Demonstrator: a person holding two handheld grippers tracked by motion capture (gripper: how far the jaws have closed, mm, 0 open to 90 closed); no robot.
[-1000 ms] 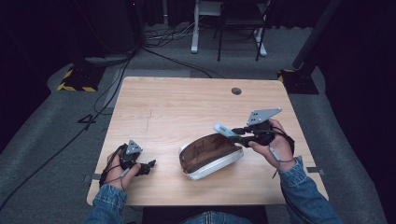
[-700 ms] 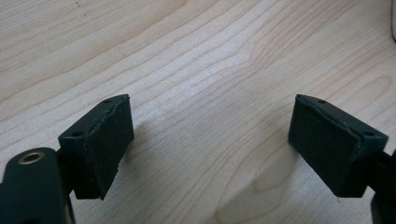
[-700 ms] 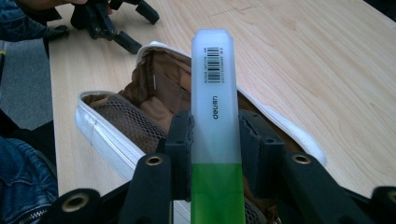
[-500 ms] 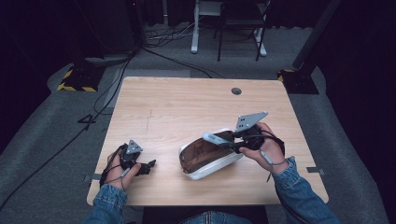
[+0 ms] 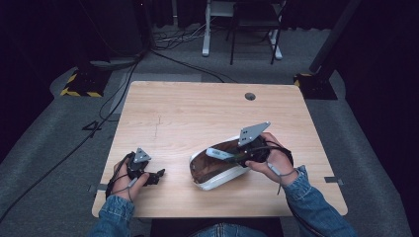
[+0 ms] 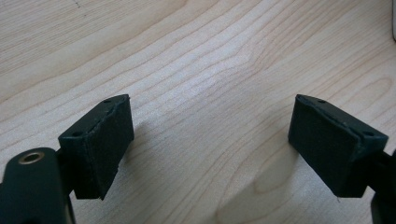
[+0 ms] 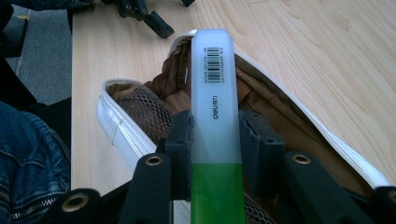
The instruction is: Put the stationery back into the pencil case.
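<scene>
A flat highlighter (image 7: pixel 215 107) with a frosted cap and green body is clamped in the right gripper (image 7: pixel 215 140), above an open white pencil case (image 5: pixel 217 168) with brown lining. The case is laid on a pale wood-grain table (image 5: pixel 188 113). The left gripper (image 6: pixel 210 140) is rested there with jaws apart, empty. Grey carpet (image 5: pixel 59 148) and cables are seen around.

Left tongs (image 6: pixel 210 149) spread wide, nothing between the black pads (image 6: pixel 100 144), bare wooden table (image 6: pixel 210 60) beneath
</scene>
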